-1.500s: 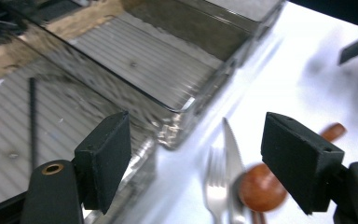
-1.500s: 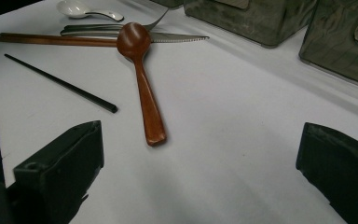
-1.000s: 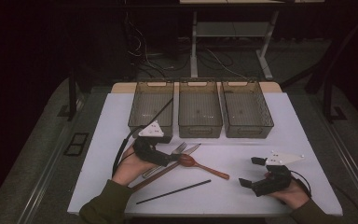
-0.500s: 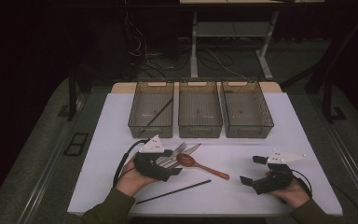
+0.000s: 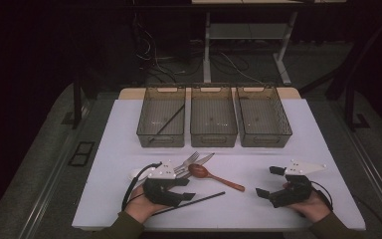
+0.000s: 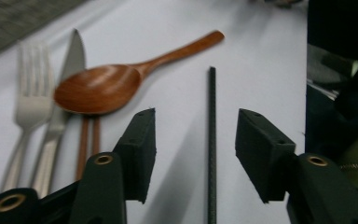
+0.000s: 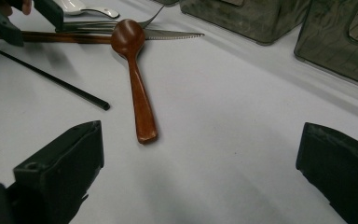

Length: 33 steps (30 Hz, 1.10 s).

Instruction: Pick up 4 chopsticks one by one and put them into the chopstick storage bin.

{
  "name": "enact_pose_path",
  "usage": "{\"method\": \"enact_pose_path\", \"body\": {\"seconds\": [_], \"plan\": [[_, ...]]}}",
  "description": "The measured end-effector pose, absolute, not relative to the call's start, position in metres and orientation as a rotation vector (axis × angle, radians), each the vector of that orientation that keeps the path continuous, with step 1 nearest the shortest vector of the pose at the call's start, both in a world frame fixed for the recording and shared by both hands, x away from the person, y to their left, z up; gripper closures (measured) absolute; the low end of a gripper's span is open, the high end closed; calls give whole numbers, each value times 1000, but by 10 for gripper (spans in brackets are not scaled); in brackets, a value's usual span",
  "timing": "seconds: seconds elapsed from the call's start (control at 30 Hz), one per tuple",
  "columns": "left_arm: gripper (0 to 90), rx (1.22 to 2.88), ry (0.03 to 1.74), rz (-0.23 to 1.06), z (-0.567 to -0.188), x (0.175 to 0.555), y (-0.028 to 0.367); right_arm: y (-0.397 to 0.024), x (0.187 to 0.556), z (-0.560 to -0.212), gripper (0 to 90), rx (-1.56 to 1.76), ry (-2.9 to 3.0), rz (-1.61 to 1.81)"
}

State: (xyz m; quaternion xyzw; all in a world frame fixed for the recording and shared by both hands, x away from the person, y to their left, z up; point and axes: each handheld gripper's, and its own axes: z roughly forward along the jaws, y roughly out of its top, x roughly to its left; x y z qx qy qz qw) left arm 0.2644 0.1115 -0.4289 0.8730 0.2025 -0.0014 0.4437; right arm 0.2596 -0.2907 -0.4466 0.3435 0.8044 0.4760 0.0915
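A black chopstick (image 5: 194, 201) (image 6: 211, 140) lies near the table's front edge. My left gripper (image 5: 188, 189) (image 6: 196, 135) straddles it. Its jaws have just been closing, but a gap remains on both sides of the stick, so the pads do not press on it. Just beyond lie a wooden spoon (image 5: 214, 177) (image 6: 107, 86), a fork (image 6: 30, 102), a knife (image 6: 67, 93) and a pair of brown chopsticks (image 6: 88, 140). My right gripper (image 5: 268, 181) (image 7: 200, 158) rests open at the front right with bare table between its jaws, facing the wooden spoon (image 7: 137, 88).
Three clear bins stand in a row at the back: left bin (image 5: 144, 130) with a black chopstick (image 5: 168, 122) inside, middle bin (image 5: 213, 137), right bin (image 5: 263, 139). A white spoon (image 5: 137, 173) lies left of my left hand.
My left gripper has come toward the front edge and down over the black chopstick, and its jaws have narrowed. The right gripper has stayed where it was.
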Motion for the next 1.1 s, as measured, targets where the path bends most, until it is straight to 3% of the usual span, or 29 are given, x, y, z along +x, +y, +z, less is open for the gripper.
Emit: {"method": "enact_pose_path", "body": {"seconds": [0.5,1.1], "plan": [[704,2299,441,-76,-440,262,97,-290,260,-447,6,1019,2395,1410],[839,2354,421,-64,-444,260,92,-289,260,-447,6,1019,2394,1410]]}}
